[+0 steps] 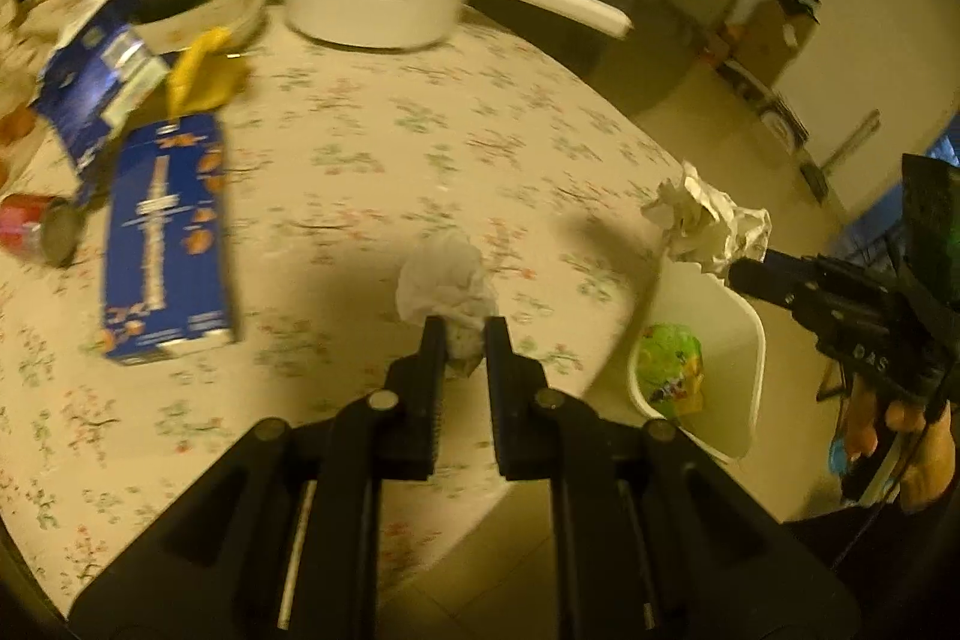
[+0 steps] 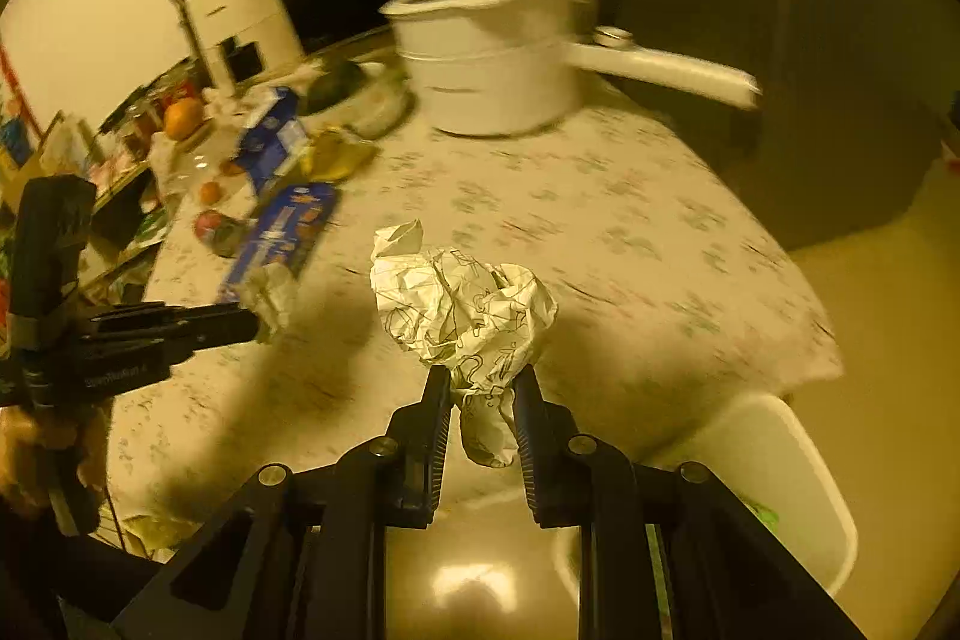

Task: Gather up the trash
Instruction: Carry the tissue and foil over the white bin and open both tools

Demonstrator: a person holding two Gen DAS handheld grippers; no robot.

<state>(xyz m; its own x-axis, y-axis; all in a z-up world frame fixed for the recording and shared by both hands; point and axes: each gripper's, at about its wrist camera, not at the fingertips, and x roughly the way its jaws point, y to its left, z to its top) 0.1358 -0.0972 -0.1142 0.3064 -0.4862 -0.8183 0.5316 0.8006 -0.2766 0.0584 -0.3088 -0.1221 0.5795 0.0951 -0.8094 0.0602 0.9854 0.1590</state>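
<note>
Both tools are clamped: my left tool (image 1: 465,334) pinches a tissue wad (image 1: 444,280) above the worktop (image 1: 390,148); my right tool (image 2: 483,382) grips crumpled paper (image 2: 462,304), long axis toward 12 o'clock, bin (image 2: 774,460) at 4, half cut off.

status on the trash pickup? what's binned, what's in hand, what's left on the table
Done: one green wrapper already lies in the white bin beside the table. In hand: the left gripper is shut on a tissue wad; the right gripper is shut on a crumpled printed paper near the bin. Left: both wads not yet dropped; a yellow wrapper and a tipped can remain on the table.
</note>
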